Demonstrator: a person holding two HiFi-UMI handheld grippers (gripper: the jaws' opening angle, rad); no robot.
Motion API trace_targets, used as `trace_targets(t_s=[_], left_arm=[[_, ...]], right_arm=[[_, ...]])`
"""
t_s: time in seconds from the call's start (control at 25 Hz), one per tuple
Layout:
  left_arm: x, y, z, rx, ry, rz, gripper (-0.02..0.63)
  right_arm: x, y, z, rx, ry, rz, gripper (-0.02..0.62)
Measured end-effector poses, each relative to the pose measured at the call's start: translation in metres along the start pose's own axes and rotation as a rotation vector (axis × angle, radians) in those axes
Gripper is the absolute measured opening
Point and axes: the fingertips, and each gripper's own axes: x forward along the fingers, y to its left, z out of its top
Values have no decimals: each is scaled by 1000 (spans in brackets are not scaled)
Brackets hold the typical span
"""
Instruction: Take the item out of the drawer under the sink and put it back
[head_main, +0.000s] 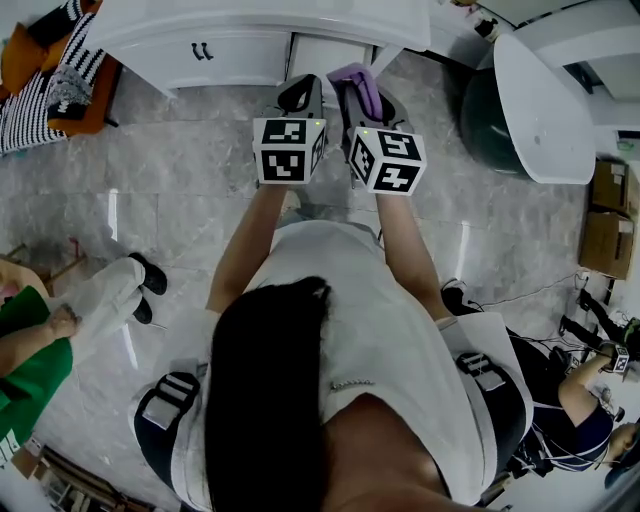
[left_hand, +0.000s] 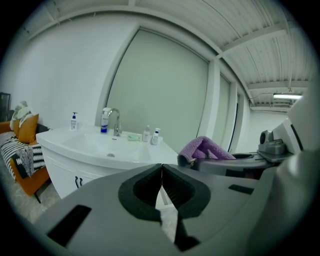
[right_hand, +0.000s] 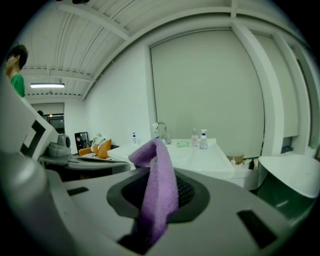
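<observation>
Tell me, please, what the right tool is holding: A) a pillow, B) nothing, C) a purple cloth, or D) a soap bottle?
C: the right gripper view shows the cloth clamped in the right tool and draped over its jaws.

white sink counter carries a pump bottle, a blue bottle, a tap, a green soap, two small bottles; grey marble floor beneath

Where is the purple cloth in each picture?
Head view: purple cloth top middle, held by the right gripper.
Left gripper view: purple cloth right of centre, beyond the jaws.
Right gripper view: purple cloth dead centre, pinched between the jaws.
Shared landmark: the white sink cabinet behind it.
</observation>
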Motion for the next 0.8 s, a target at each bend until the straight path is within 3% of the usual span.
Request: trace_targets(t_s=[0.8], left_arm=[[48,36,-6,2,77,19,5]], right_arm=[[55,-28,-15,51,63,-29,86]])
